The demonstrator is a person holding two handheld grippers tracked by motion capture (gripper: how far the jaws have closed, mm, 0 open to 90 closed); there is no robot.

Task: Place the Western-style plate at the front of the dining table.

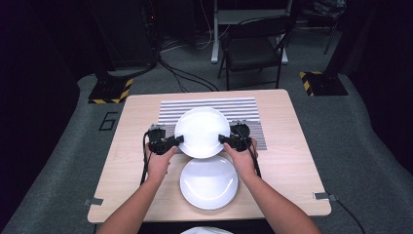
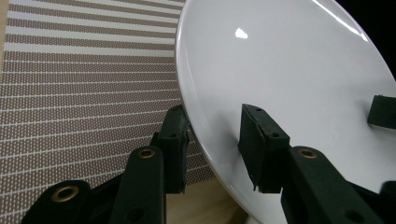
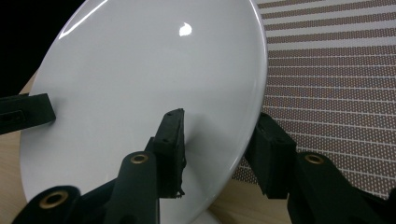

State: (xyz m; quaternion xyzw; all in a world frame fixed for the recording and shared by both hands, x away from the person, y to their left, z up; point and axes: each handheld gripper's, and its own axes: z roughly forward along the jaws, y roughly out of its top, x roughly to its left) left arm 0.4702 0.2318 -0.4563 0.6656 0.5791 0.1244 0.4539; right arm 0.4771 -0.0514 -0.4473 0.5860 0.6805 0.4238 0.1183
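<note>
From the high view, I have the upper white plate [image 1: 201, 131] pinched at its two side rims, the left gripper [image 1: 176, 141] on its left edge and the right gripper [image 1: 225, 140] on its right edge, and the plate sits partly over the striped placemat [image 1: 210, 108] and partly over the far rim of a second white plate [image 1: 209, 182] lying flat on the wooden table [image 1: 126, 161] nearer me. I judge the step in hand to be carrying that upper plate, either off the lower one onto the mat or the other way; I cannot tell which, nor whether its near edge touches the lower plate. In the left gripper view, my jaws straddle the rim of the plate [image 2: 289, 79], one finger [image 2: 175, 140] below and outside the edge, the other [image 2: 259, 144] on the glossy top face; the gap is narrow, just the rim's thickness, so I read it as clamped on the plate. The plate looks tilted against the mat [image 2: 84, 88] behind it, and the tip of the other gripper shows at its far edge. In the right gripper view, the picture mirrors that: one finger [image 3: 170, 140] rests on the top face of the plate [image 3: 149, 79], the other [image 3: 273, 149] under the rim over the mat [image 3: 336, 93], again a narrow, closed hold. The next move calls for both hands travelling together, level, so the plate neither twists nor slips from these shallow rim grips.
</note>
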